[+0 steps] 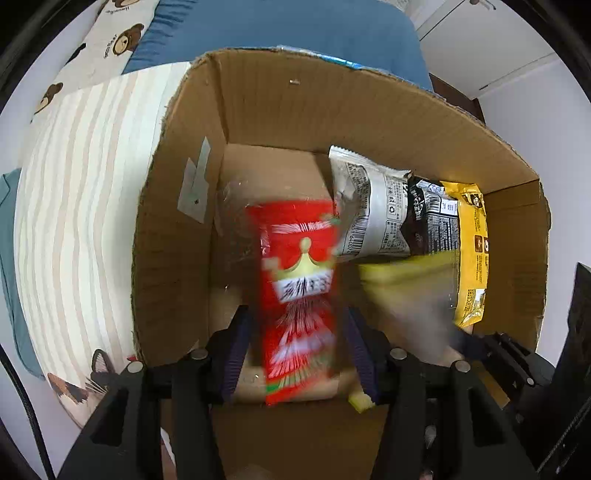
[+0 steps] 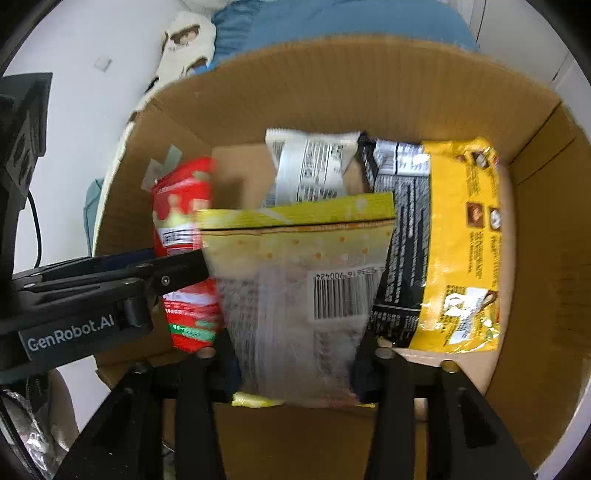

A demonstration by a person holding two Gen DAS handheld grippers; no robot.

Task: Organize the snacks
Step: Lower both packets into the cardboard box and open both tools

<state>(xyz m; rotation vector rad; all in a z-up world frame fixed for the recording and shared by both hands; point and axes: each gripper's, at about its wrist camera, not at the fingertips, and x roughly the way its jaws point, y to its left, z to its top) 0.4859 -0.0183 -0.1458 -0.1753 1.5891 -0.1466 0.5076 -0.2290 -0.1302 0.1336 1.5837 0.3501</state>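
A cardboard box (image 1: 280, 110) lies open before both grippers. My left gripper (image 1: 295, 354) is shut on a red snack packet with a gold crown (image 1: 299, 280), held inside the box at its left side; the packet also shows in the right wrist view (image 2: 184, 221). My right gripper (image 2: 295, 365) is shut on a yellow-topped clear packet with a barcode (image 2: 299, 280), held in the middle of the box (image 2: 332, 92). A white packet (image 2: 314, 166), a black packet (image 2: 402, 236) and a yellow packet (image 2: 461, 236) stand along the right side.
The box rests on a striped bed cover (image 1: 81, 206) with a bear-print pillow (image 1: 110, 40) and a blue pillow (image 1: 280, 26) behind it. The left gripper's body (image 2: 85, 295) crosses the left of the right wrist view. White cupboards (image 1: 491, 44) are at the far right.
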